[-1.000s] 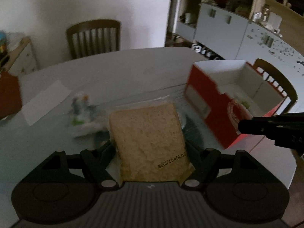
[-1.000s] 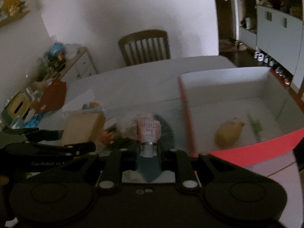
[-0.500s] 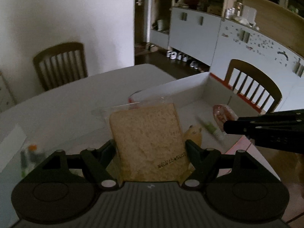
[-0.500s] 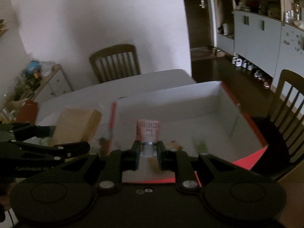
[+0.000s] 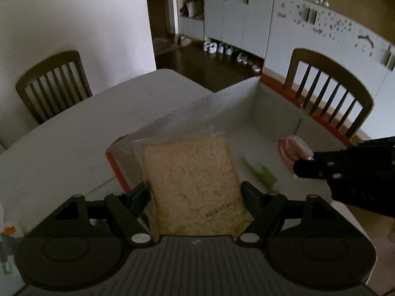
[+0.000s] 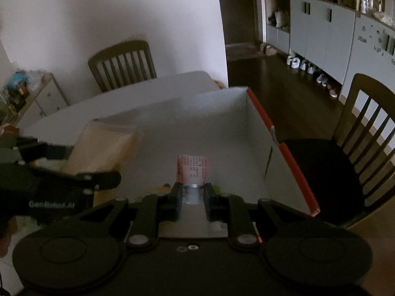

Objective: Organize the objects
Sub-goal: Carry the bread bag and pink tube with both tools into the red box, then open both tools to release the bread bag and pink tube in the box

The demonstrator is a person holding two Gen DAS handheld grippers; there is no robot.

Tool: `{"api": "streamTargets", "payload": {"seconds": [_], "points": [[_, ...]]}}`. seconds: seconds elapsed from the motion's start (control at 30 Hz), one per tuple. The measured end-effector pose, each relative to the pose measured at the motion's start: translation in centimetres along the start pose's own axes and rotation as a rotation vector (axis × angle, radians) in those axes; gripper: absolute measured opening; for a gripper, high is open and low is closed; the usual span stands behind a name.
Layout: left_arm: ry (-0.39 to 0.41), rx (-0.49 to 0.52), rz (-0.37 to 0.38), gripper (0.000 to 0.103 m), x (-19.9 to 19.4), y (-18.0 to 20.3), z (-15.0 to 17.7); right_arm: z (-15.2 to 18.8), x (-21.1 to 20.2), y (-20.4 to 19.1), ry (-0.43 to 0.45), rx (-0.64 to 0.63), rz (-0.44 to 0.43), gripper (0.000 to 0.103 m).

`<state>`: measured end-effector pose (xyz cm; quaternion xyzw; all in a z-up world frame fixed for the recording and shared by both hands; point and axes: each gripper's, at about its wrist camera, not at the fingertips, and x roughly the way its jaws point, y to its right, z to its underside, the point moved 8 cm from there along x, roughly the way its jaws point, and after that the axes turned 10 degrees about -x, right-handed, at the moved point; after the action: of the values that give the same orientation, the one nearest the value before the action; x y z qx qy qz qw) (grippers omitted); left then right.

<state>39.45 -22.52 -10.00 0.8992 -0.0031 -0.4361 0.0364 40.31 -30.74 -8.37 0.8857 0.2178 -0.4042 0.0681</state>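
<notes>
While your left gripper [image 5: 195, 192] clamps the bagged slice of bread [image 5: 195, 185] from both sides, the bag stands upright between the fingers, its clear plastic top sticking up past the crust and its printed date code near the lower right corner. You hold it tilted downward over the near left corner of the red box [image 5: 116, 170], above the box's white floor. Your right gripper [image 6: 193, 197] is pinched nearly closed on the grey cap of a pink tube [image 6: 192, 170], which points forward and down into the same box [image 6: 291, 162]; from the left camera that tube [image 5: 291, 153] shows at the tip of the dark right gripper [image 5: 306, 167] coming in from the right side. A green-capped tube [image 5: 261, 172] lies on the box floor between the bread and the pink tube. The box sits on a pale table [image 5: 74, 133], with one wooden chair [image 5: 51, 83] at the far side against the white wall and another chair [image 5: 330, 91] just beyond the box's far red rim. Grey cabinets [image 5: 239, 17] line the room behind, with shoes [image 5: 222, 49] on the dark floor below them.
</notes>
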Motion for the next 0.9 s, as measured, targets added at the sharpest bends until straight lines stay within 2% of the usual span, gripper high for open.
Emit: {"api": "streamTargets", "payload": {"seconds": [0.27,0.4,0.53,0.9], "points": [[-0.062,0.099,-0.104,0.078,4.5,0.1,-1.0,1.2,3.4,-0.9,-0.093,-0.078,-0.012,0.017],[-0.113,0.103,-0.092,0.077,6.2,0.4,-0.9,2.0,5.0,-1.3,-0.161,-0.095,-0.032,0.017],[-0.137,0.107,-0.091,0.077,7.0,0.7,-0.6,2.4,5.8,-1.7,-0.193,-0.12,-0.03,0.017],[-0.141,0.054,-0.063,0.077,7.0,0.9,-0.3,2.9,6.1,-1.7,-0.217,-0.141,-0.036,0.023]]}}
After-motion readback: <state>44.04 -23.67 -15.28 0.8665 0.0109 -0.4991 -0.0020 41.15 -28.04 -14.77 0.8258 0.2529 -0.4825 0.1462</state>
